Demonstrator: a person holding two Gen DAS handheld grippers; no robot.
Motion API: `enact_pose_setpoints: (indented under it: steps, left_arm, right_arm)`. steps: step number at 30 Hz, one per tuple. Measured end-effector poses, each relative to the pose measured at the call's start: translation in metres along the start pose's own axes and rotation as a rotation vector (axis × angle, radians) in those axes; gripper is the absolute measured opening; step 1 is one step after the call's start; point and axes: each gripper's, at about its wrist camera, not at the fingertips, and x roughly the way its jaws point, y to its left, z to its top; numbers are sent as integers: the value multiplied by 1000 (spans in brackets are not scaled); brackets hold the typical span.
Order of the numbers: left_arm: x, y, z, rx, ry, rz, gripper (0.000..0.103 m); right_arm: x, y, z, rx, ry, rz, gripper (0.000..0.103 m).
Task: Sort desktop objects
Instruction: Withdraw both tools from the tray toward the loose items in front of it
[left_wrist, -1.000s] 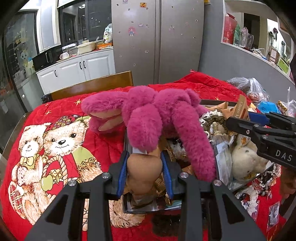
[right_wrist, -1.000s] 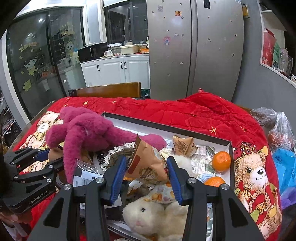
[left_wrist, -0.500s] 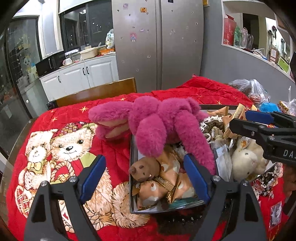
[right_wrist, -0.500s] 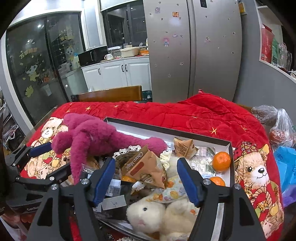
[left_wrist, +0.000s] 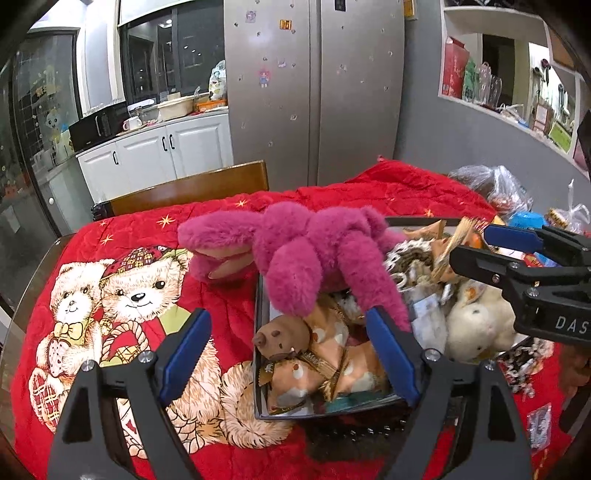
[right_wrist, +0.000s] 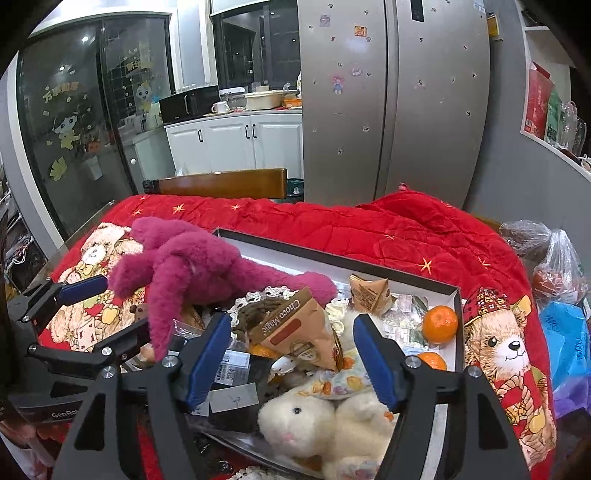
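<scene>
Both hand-held grippers (left_wrist: 288, 354) (right_wrist: 291, 354) tilted down, jaws wide, over box (right_wrist: 456, 295)

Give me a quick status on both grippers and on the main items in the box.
left gripper: open, holding nothing.
right gripper: open, holding nothing.
box: open-topped, crowded with items.
pink plush: draped over the box's left edge, half in, half out.
brown plush: lying in the box, free of the pads.
Choco Magic bag: tilted on the pile.
white plush: lying at the near end.
tangerine: sitting by the right wall.
</scene>
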Motion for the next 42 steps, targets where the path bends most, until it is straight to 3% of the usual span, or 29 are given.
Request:
enact_pose_setpoints:
  steps: [8, 17, 28, 34, 42]
  left_arm:
    - [-56, -13, 5, 6, -77, -47, 87]
    - [-102, -35, -21, 66, -117, -45, 87]
    - [-52, -41, -87, 12, 53, -84, 87]
    - [-44, -49, -97, 64, 25, -52, 87]
    - [-22, -55, -98, 110, 63, -62, 87]
  right_arm:
    - [-46, 5, 5, 14, -78, -29, 73]
    - [-109, 13, -11, 24, -162, -91, 77]
    - [-125, 20, -66, 54, -153, -95, 77]
    - [-99, 16, -98, 114, -105, -67, 77]
    - [-72, 10, -119, 123, -25, -63, 77]
